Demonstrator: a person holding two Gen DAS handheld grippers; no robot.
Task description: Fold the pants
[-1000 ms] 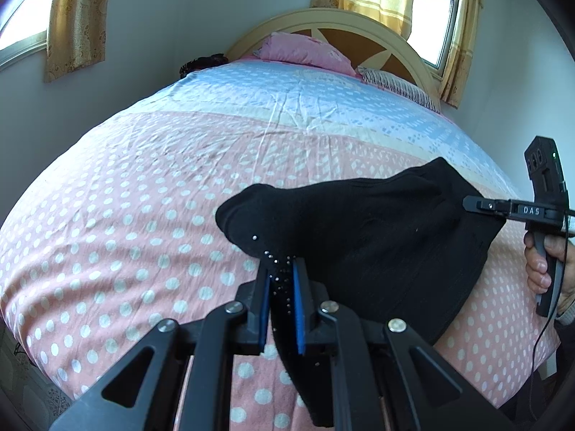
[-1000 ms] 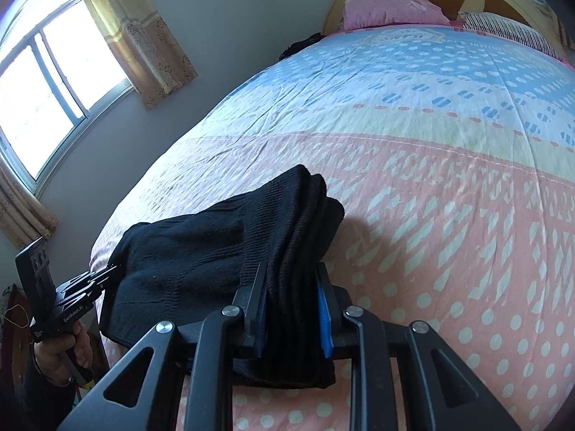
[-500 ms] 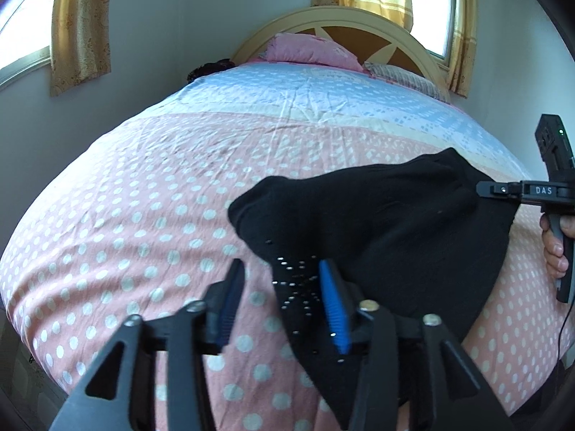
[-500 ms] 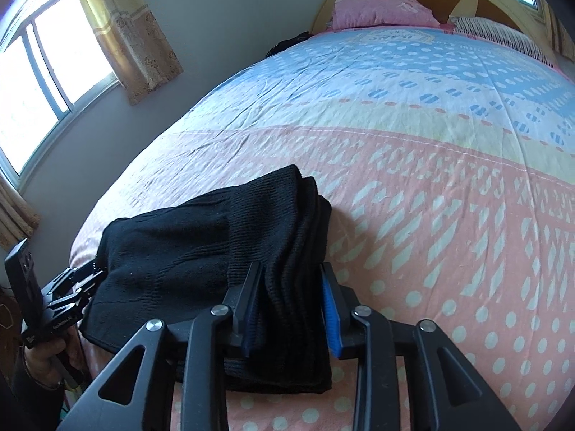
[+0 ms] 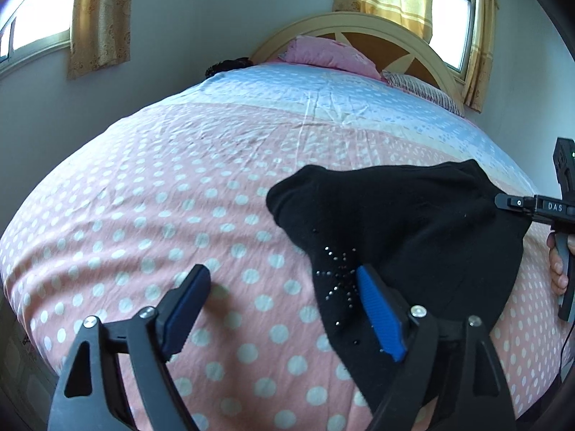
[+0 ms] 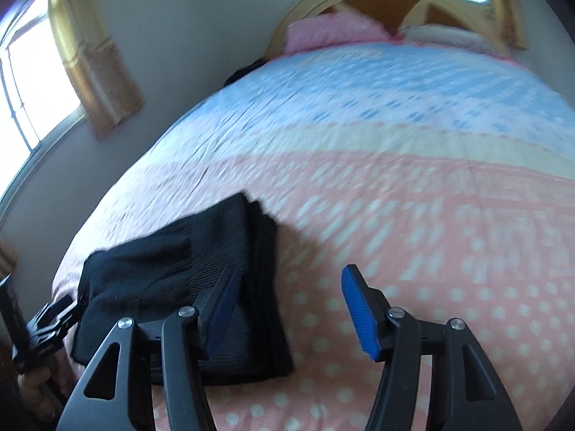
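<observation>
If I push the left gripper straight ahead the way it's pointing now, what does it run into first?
Probably the bedspread: the open left gripper points over its pink dotted surface. The folded black pants lie against its right finger, which could drag them along; depth is unclear.

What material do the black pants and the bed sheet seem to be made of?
The black pants look like a soft matte knit, with ribbing in the right wrist view and small shiny studs. The bed sheet looks like thin woven cotton, matte, with fine creases; its fibre cannot be confirmed.
</observation>
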